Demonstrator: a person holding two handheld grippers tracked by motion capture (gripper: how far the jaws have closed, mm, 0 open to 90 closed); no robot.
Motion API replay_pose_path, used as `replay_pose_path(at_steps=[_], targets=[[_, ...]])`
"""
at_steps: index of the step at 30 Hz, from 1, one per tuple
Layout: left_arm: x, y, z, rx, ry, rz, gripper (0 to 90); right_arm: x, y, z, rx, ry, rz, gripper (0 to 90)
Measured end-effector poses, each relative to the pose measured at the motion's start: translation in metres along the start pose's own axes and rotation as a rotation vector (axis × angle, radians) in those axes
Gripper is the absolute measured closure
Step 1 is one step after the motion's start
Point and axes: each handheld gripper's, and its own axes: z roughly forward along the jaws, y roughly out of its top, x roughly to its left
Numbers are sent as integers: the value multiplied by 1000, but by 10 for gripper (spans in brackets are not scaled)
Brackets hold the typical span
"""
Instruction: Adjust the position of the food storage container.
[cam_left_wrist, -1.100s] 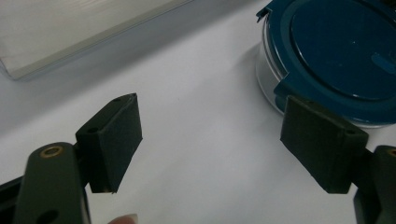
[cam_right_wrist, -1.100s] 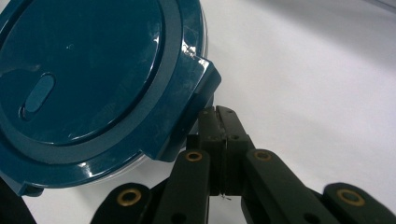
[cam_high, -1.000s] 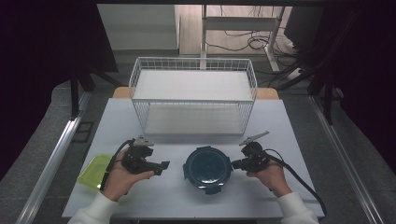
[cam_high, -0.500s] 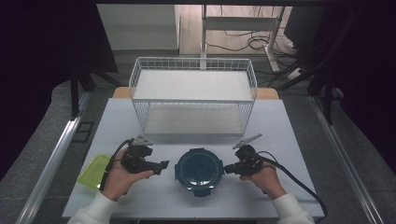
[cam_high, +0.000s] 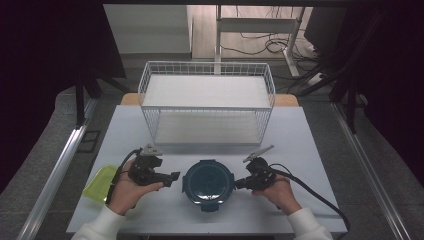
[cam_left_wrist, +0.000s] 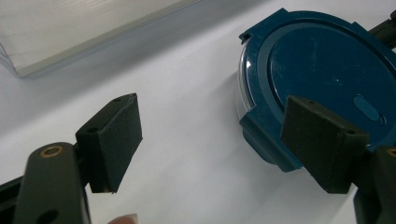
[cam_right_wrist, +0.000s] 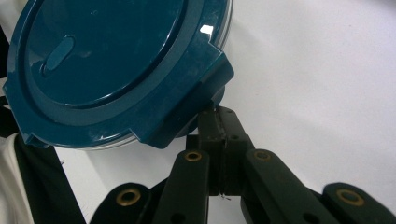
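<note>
A round container with a dark blue clip lid (cam_high: 209, 181) sits on the white table near its front edge. To its left, my left gripper (cam_high: 172, 179) stands open, its jaws pointing toward the container and apart from it. In the left gripper view the container (cam_left_wrist: 322, 60) lies past the right pad (cam_left_wrist: 322, 140), and bare table lies between the left gripper's (cam_left_wrist: 219, 140) pads. My right gripper (cam_high: 239, 183) is shut at the container's right side. In the right gripper view the right gripper's (cam_right_wrist: 219, 126) closed tips touch a side clip of the lid (cam_right_wrist: 112, 60).
A white wire basket (cam_high: 207, 102) stands behind the container at the table's middle, its near corner also in the left gripper view (cam_left_wrist: 70, 32). A yellow-green flat thing (cam_high: 100, 182) lies at the left edge beside my left hand. Cables trail from both grippers.
The container has slid a little to the left, and my right gripper has moved left with it, staying against its right side. The left gripper has kept still.
</note>
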Motion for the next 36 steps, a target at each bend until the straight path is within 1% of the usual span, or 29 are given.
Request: replay_pose_path(at_steps=[8,12,13,15,16,17,18,22,24,25,26,28,29,30,31,32,33,34,36], targets=[[0,0,0,-2,1,-1,202,2,-1,0,5,16,-11,888],[1,0,-3,-13,-2,-7,202,0,-1,-2,-10,19,-5,887],[1,0,-4,-19,-3,-10,202,-1,-2,-7,-41,21,5,887],[2,-1,-5,-23,2,-17,203,-2,-2,-16,-85,5,19,887],[2,-1,-5,-23,2,-17,202,-2,-2,-16,-85,5,19,887],[2,0,-5,-28,1,-20,202,-2,-3,-20,-101,-1,22,887],[1,0,-6,-32,1,-21,203,-3,-4,-26,-135,-10,28,887],[0,2,-6,-46,-4,-22,204,-3,-11,-41,-203,-19,46,872],[0,1,-5,-50,-7,-23,204,-2,-17,-48,-243,-17,57,815],[-1,0,-5,-54,-12,-21,205,-2,-22,-53,-284,-17,74,709],[-1,0,-5,-54,-15,-19,205,-2,-25,-56,-310,-22,87,630],[-2,0,-7,-61,-16,-21,205,-1,-27,-59,-328,-15,120,473],[-2,0,-8,-64,-17,-21,205,-1,-28,-62,-338,2,149,443],[-2,0,-10,-75,-20,-24,205,-1,-29,-63,-343,19,165,443],[-2,0,-11,-82,-20,-28,205,0,-29,-64,-360,44,190,442],[-2,0,-11,-82,-20,-28,205,0,-29,-64,-360,44,190,442],[-3,-1,-13,-89,-22,-35,205,1,-29,-64,-367,50,200,422],[-3,-2,-14,-91,-23,-37,205,1,-29,-63,-369,47,210,398],[-2,-3,-16,-96,-32,-55,206,1,-29,-61,-357,34,225,356]])
